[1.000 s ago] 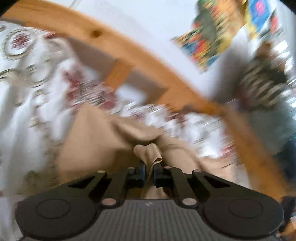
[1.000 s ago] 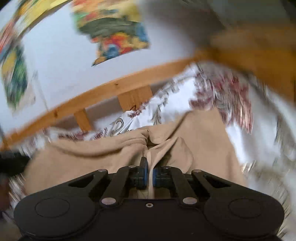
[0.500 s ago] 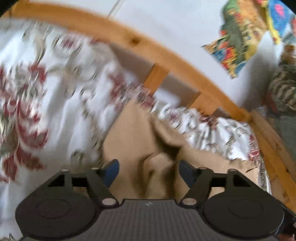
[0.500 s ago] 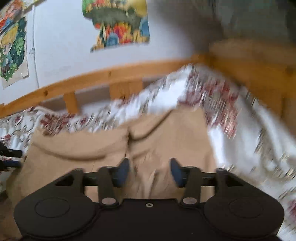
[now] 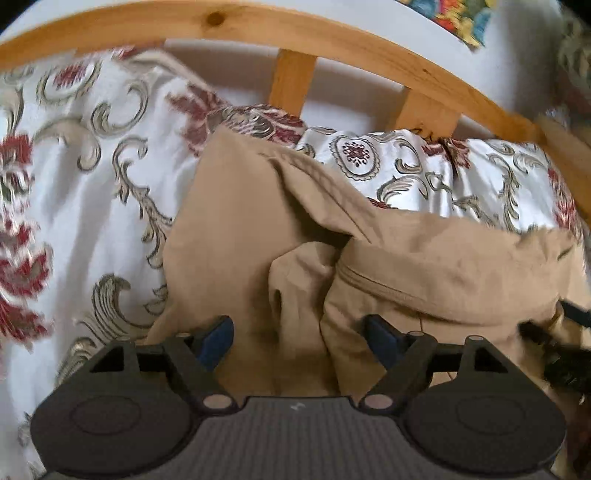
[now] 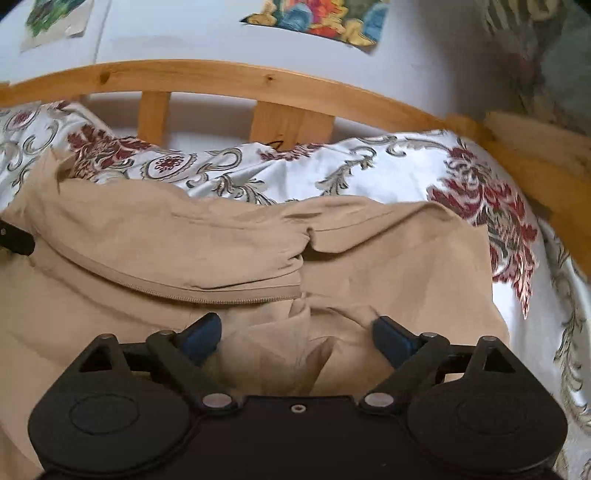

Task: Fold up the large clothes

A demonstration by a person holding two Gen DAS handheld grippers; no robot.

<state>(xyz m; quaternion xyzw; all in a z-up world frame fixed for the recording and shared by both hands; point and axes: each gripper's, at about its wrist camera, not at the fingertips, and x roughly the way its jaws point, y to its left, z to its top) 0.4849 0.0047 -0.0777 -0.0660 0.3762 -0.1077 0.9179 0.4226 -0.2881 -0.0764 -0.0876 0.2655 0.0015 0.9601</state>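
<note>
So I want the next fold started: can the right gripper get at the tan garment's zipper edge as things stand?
Probably yes. The right gripper is open, its jaws having just opened, and the zipper edge lies just ahead on the tan garment with nothing over it.

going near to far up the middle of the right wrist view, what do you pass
right gripper → tan garment → floral bedspread → wooden bed rail → white wall → colourful picture

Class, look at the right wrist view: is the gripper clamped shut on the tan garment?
No: the right gripper has its blue pads spread wide apart over the tan garment.
</note>
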